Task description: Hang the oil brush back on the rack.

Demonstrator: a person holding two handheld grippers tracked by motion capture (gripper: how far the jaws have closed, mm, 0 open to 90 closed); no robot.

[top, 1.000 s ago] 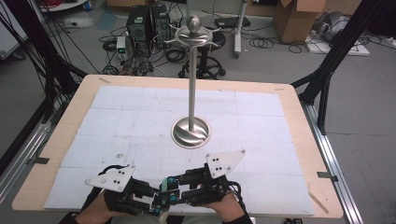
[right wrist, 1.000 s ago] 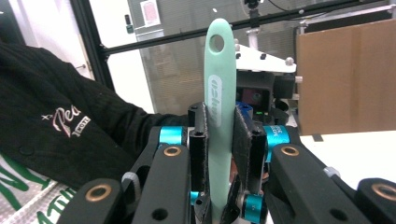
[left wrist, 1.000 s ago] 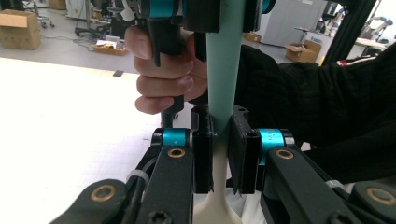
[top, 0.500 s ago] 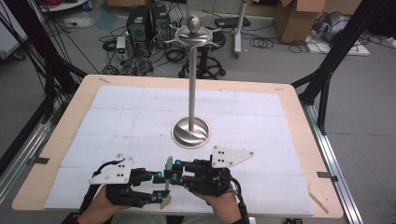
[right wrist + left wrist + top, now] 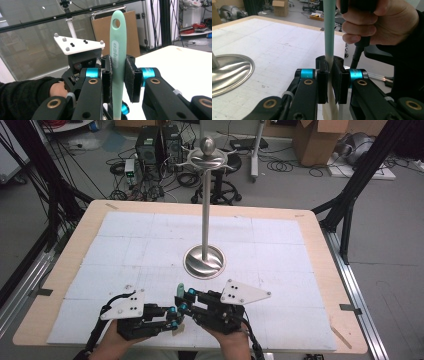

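A brush with a mint-green handle (image 5: 118,37) and cream bristles (image 5: 329,110) stands upright between my two grippers at the table's near edge. Its handle tip (image 5: 180,287) pokes up in the high view. My left gripper (image 5: 330,75) is shut on the brush low down, just above the bristles. My right gripper (image 5: 118,75) has its pads closed against the handle higher up. In the high view the left gripper (image 5: 172,316) and right gripper (image 5: 186,300) meet tip to tip. The left gripper's white marker plate (image 5: 77,45) sits just behind the brush.
A tall steel stand with a round base (image 5: 204,261) and a ball-topped pole (image 5: 205,195) rises mid-table, just beyond the grippers; its base (image 5: 229,72) lies left of the left jaws. A white gridded mat (image 5: 280,255) covers the wooden table (image 5: 320,270). Boxes and cables lie beyond.
The two grippers, side by side a second ago, have come together near the front edge. The brush now stands upright between them with both sets of jaws on it.
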